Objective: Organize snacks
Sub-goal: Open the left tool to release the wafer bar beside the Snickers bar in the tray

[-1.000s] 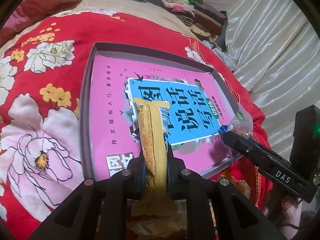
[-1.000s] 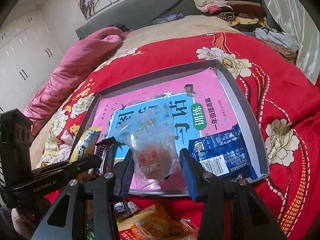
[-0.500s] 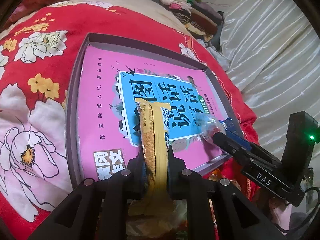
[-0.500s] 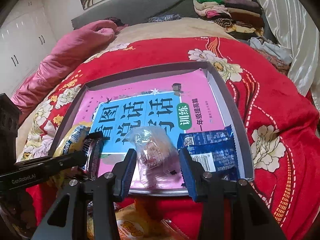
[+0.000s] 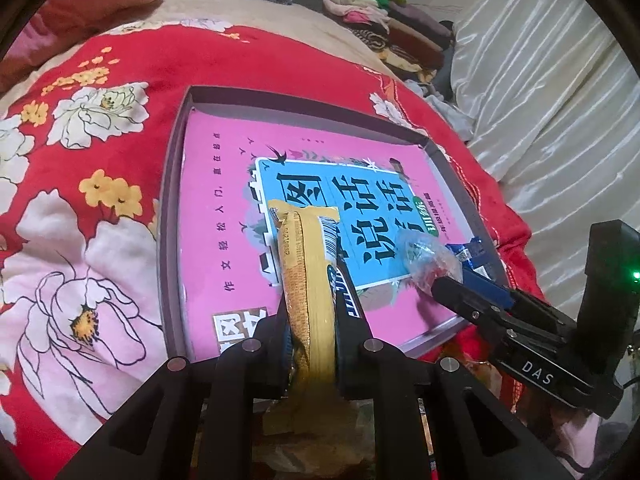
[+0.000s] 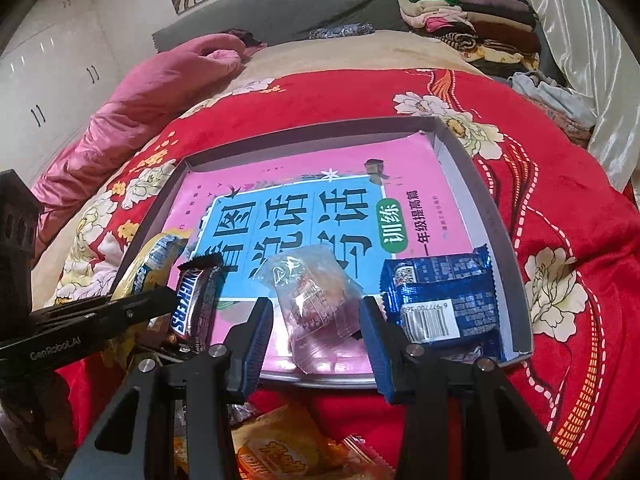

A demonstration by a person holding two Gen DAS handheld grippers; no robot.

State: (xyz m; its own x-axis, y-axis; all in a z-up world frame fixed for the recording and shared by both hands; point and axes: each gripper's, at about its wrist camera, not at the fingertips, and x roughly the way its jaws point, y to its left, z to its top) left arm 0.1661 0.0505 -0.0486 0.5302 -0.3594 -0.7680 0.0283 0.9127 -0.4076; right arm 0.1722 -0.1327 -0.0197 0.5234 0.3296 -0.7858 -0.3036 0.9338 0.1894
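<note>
Bed's tray [image 6: 500,216] holds three snacks; left tongs [image 5: 314,280] grip one.

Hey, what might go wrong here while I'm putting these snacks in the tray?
The left hand-held gripper pinches two snacks at once, a yellow packet and a chocolate bar; one may slip out. The right hand-held gripper is open around the clear pastry bag at the tray's near rim; it might slide off.

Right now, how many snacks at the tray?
4: yellow packet in the left gripper; Snickers bar beside it; clear-wrapped pastry inside the right gripper; blue packet in the tray's near-right corner. Orange packets outside it are partly hidden.
</note>
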